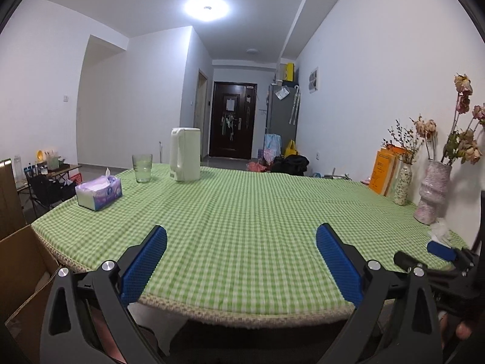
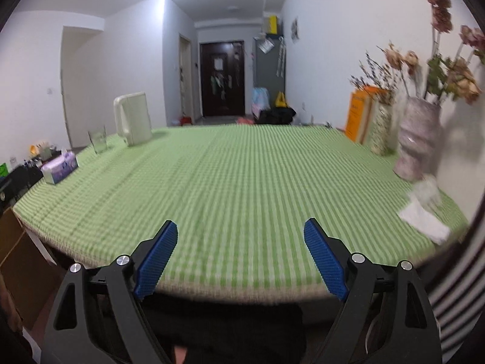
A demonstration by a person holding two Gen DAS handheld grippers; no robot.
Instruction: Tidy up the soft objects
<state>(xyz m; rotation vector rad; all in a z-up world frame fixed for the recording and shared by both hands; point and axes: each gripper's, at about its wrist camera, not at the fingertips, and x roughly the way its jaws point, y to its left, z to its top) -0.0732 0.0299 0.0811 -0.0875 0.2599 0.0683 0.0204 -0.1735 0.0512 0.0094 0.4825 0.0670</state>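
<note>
While both claws, left claw (image 1: 241,257) and right claw (image 2: 241,253), hang wide open and empty at the table (image 1: 242,212) edge, white tissues (image 2: 424,215) lie right, beside the vase (image 2: 416,139), presumably awaiting pickup.

- White walls (image 1: 363,60), round ceiling light (image 1: 207,8) glowing.
- Dark entry door (image 1: 232,119) down the hallway.
- Green-checked tablecloth (image 1: 242,212) covers the table.
</note>
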